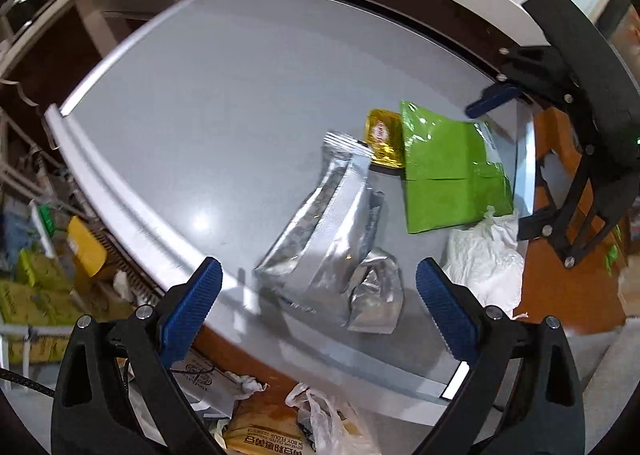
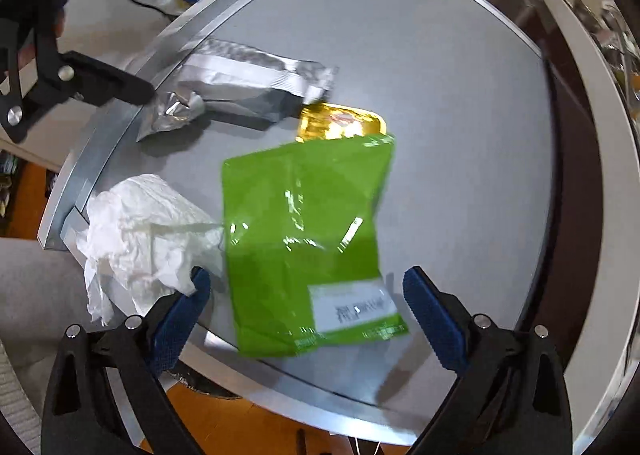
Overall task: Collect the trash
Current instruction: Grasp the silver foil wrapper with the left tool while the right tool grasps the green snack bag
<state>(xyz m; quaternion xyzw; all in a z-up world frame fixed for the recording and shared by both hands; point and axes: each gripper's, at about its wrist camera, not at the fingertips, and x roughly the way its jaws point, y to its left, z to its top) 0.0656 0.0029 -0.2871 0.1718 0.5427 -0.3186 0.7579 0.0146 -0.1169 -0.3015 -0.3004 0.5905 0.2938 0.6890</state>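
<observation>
We had four bits of trash bunched on the grey table (image 1: 224, 103), toward its right and near edge in the left wrist view, and nothing was lifted yet. Our left gripper (image 1: 319, 287) hung over the near rim with its blue pads spread wide apart and empty, the silver foil pouch (image 1: 328, 223) lying straight ahead between them. A smaller crumpled foil piece (image 1: 376, 295) lay against the pouch's near end, so we judged a low, centred closing would be needed to take the pouch alone, or both together.

Over on the other side, our right gripper (image 2: 306, 291) was just as open and just as empty, its fingers straddling the near end of the green pouch (image 2: 304, 231). That pouch lay flat, white label toward us. Flat film gives little to pinch, which is probably why we lined up on its near edge close to the table rim. The gold packet (image 2: 340, 127) sat at the green pouch's far end, partly tucked under it, and touching the silver pouch's corner. The crumpled white tissue (image 2: 140, 231) was just left of the green pouch in the right wrist view, spilling over the table edge beside the left-hand pad.

We saw no bin in either view, so where all this was going we could not tell. Both views were blurred.
</observation>
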